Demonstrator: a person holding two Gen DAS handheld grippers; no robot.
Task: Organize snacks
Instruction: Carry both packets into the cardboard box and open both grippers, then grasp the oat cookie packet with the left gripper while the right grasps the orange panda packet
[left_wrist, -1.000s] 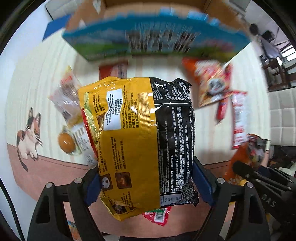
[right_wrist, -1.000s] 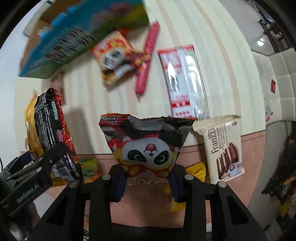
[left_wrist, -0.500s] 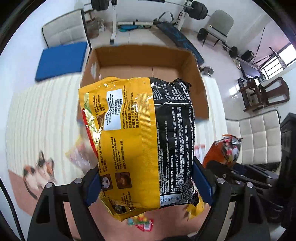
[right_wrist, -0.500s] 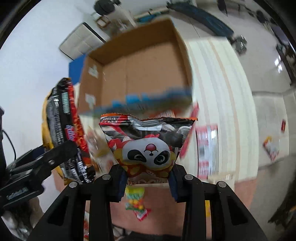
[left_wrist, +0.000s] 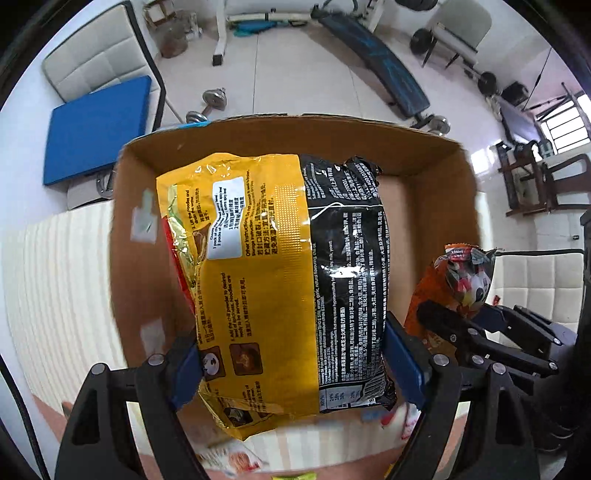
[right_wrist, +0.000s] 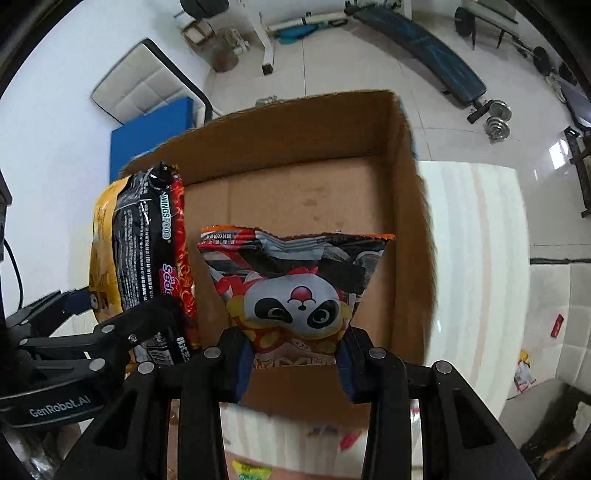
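Both packets are hanging over the open cardboard box (right_wrist: 410, 206), the left gripper (left_wrist: 291, 358) clenching the noodle packet (left_wrist: 280, 266) and the right gripper (right_wrist: 295, 350) clenching the panda snack bag (right_wrist: 295, 288), so dropping them in looks next.

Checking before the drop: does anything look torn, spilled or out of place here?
Nothing stands out. The noodle packet in the left gripper and the panda snack bag in the right gripper look intact, both held over the open cardboard box.

Noodle packet (left_wrist: 288, 280) hides box floor (left_wrist: 397, 206); foreground packets (left_wrist: 236, 459) blurred
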